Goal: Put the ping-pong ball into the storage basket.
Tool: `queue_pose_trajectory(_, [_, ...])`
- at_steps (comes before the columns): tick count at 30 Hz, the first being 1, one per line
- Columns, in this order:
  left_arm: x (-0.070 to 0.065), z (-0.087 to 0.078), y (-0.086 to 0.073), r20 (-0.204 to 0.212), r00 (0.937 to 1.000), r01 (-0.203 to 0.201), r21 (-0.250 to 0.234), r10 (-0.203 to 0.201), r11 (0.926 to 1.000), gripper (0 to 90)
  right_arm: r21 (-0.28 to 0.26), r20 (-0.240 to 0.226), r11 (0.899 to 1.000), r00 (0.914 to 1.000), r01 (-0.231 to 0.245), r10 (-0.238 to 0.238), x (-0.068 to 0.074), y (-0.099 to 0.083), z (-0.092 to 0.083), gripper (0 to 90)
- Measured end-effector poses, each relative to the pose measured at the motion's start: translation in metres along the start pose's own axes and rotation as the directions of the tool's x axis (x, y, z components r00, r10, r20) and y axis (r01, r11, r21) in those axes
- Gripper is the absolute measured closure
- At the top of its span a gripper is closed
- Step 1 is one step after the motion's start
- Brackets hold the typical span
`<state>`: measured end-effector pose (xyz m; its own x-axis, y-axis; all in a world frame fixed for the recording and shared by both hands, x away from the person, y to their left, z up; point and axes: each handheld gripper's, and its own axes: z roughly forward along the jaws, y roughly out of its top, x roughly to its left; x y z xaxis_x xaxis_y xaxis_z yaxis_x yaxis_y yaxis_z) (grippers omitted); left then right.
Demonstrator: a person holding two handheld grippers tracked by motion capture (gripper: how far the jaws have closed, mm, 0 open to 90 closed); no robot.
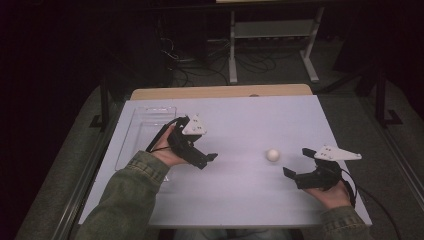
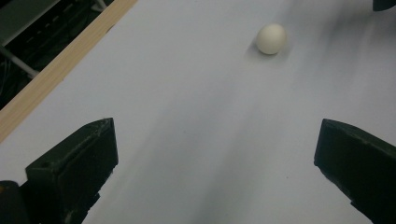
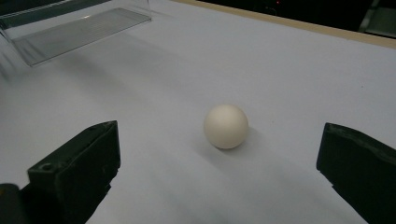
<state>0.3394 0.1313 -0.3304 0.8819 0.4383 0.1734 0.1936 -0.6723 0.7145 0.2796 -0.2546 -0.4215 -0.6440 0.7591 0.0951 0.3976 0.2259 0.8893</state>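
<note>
- Landmark: one small white ball (image 1: 272, 155) resting on the white table top (image 1: 240, 120), right of centre in the high view. All positions below are taken from it.
- Left gripper (image 1: 206, 160): well apart from the ball, on its left. The left hand (image 1: 167, 150) grips it from behind, with the forearm in a green sleeve (image 1: 125, 200) rising from the bottom edge and angled toward the ball. Jaws point at the ball.
- Left gripper state: jaws spread wide, nothing between them. In the left gripper view the ball (image 2: 271, 38) lies far ahead of the jaws, toward the upper right, on bare table.
- Right gripper (image 1: 299, 162): near the ball, on its right and slightly toward the person. The right hand (image 1: 332, 192) holds it from below and behind; jaws face left toward the ball.
- Right gripper state: jaws spread wide, holding nothing. In the right gripper view the ball (image 3: 226, 126) sits just ahead of the jaws, roughly centred in the gap and untouched.
- Clear plastic tray (image 1: 145, 125): one, far left of the ball, beyond the left gripper; seen at upper left in the right gripper view (image 3: 79, 30).
- Count: one ball, one tray, two grippers, two hands.
</note>
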Motion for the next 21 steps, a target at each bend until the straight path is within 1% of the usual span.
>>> queue_pose_trajectory(7, [-0.001,0.009,0.006,0.007,0.9999,-0.007,0.012,0.007,0.9999,0.0,0.001,-0.004,1.000,1.0000,-0.001,0.001,0.000,0.000,0.000,0.0])
queue_pose_trajectory(11, [-0.005,0.014,0.012,0.024,0.9994,-0.024,0.022,0.023,0.9995,0.0,0.000,-0.006,1.000,1.0000,-0.002,0.002,0.000,0.000,0.000,0.0])
queue_pose_trajectory(15, [-0.006,0.016,0.018,0.032,0.9990,-0.032,0.018,0.031,0.9993,0.0,0.001,-0.010,1.000,0.9999,-0.002,0.002,0.000,0.000,0.000,0.0])
queue_pose_trajectory(18, [-0.006,0.019,0.023,0.037,0.9983,-0.046,0.026,0.045,0.9986,0.0,0.002,-0.010,1.000,0.9999,-0.001,0.002,0.001,0.000,-0.001,0.0])
queue_pose_trajectory(21, [-0.006,0.022,0.027,0.039,0.9979,-0.053,0.032,0.051,0.9981,0.0,0.001,-0.009,1.000,1.0000,-0.001,0.001,0.001,0.000,-0.001,0.0])
